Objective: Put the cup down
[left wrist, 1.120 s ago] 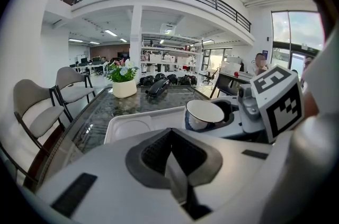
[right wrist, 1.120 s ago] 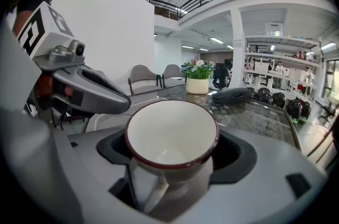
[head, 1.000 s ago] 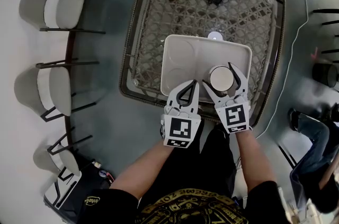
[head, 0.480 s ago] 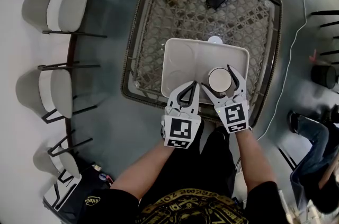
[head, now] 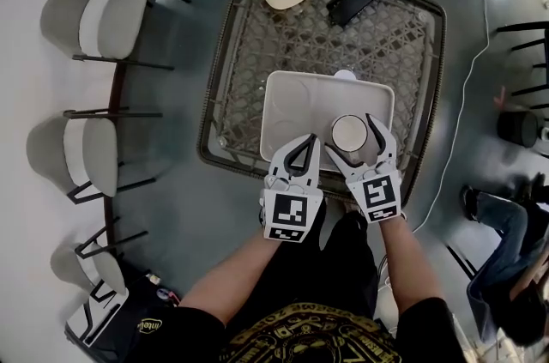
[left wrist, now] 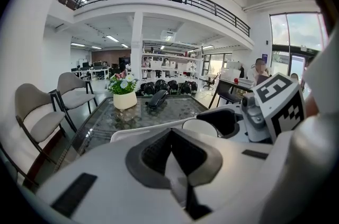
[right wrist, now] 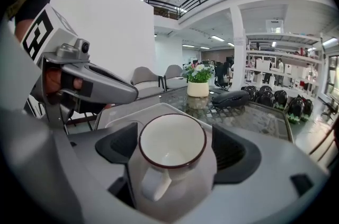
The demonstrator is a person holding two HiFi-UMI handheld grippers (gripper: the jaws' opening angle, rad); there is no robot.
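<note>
The cup (head: 349,134) stood between the jaws of the right gripper (head: 352,136), which were closed against its two sides, over the near right part of the white tray (head: 292,95) on the glass table (head: 257,27). Whether its base touched the tray could not be told. The left gripper (head: 304,145) hung just beside it at the tray's near edge, its jaws pressed together on nothing. Compared with one second before, the cup had kept the same place in the jaws and over the tray. Its long axis was upright, mouth up, and the handle (right wrist: 148,186) pointed back toward the person.
</note>
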